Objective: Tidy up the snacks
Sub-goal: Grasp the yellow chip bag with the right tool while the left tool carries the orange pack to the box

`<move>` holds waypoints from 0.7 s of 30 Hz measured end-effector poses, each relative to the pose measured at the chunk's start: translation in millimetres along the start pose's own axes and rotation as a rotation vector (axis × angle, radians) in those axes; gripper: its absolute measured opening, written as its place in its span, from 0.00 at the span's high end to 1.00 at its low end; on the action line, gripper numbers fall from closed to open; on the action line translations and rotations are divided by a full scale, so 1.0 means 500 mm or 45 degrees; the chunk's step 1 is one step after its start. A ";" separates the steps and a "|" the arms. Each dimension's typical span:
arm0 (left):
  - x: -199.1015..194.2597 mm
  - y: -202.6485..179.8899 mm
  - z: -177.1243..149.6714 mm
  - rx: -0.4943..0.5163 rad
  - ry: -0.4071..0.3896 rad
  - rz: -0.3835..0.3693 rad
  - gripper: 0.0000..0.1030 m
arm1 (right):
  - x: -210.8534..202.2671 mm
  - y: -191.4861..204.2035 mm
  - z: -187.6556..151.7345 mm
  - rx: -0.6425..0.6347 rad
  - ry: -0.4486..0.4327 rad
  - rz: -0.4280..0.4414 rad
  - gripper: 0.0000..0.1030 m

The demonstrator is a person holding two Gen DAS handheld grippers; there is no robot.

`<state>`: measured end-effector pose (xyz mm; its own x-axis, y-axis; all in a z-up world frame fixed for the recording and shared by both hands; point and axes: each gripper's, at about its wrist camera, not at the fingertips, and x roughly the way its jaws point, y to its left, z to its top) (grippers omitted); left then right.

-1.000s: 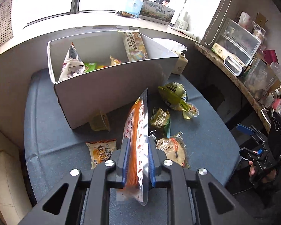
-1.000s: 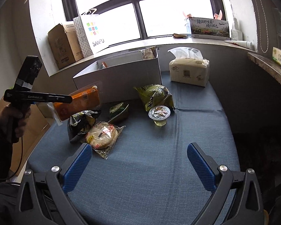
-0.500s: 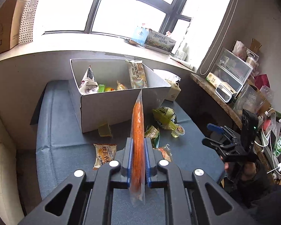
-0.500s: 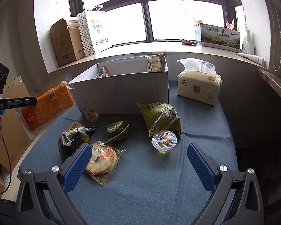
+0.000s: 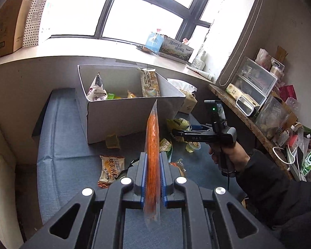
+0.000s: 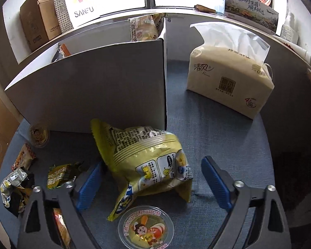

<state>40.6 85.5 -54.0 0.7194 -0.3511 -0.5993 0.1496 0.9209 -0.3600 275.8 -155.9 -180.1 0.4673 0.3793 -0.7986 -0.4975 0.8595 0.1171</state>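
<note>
On the blue cloth-covered table [image 6: 217, 124], against the window ledge, stands an open white cardboard box [image 5: 122, 114], the landmark here. Inside it, a tall printed biscuit packet [image 5: 150, 82] leans upright at the far right corner, a white crumpled snack bag [image 5: 96, 89] sits at the left, and small green and yellow packets lie low between them. In front of the box, the left gripper [image 5: 153, 178] is clamped tight on a flat orange snack pouch [image 5: 152, 145], held edge-on and upright above the table. Just before the box's near right corner lies a puffy yellow-green snack bag [image 6: 147, 161]; the right gripper [image 6: 153, 182] straddles it with jaws closing, the blue pads on either side but not yet pressing it. A sealed jelly cup [image 6: 146, 227] sits nearer than that bag. To the box's right rests a tissue pack [image 6: 228, 78]. Left of the yellow bag lie several small packets and another jelly cup [image 6: 38, 133], touching the box's front wall.
</note>
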 end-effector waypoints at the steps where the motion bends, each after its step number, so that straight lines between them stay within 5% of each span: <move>1: 0.004 -0.001 0.000 0.002 0.006 -0.003 0.88 | -0.001 -0.003 -0.002 0.009 -0.007 0.008 0.28; 3: 0.008 -0.004 0.001 0.002 0.008 -0.005 0.88 | -0.011 -0.006 -0.004 0.016 -0.009 0.012 0.36; 15: -0.008 -0.022 0.071 -0.001 -0.115 -0.027 0.88 | -0.263 0.013 -0.043 0.084 -0.394 0.170 0.37; 21: 0.009 -0.037 0.164 0.033 -0.189 -0.023 0.88 | -0.321 0.065 0.027 0.028 -0.491 0.242 0.37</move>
<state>96.6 80.9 8.7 0.8083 -0.3409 -0.4800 0.1797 0.9193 -0.3502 194.4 -184.4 -40.3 0.6098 0.6285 -0.4828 -0.5873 0.7674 0.2572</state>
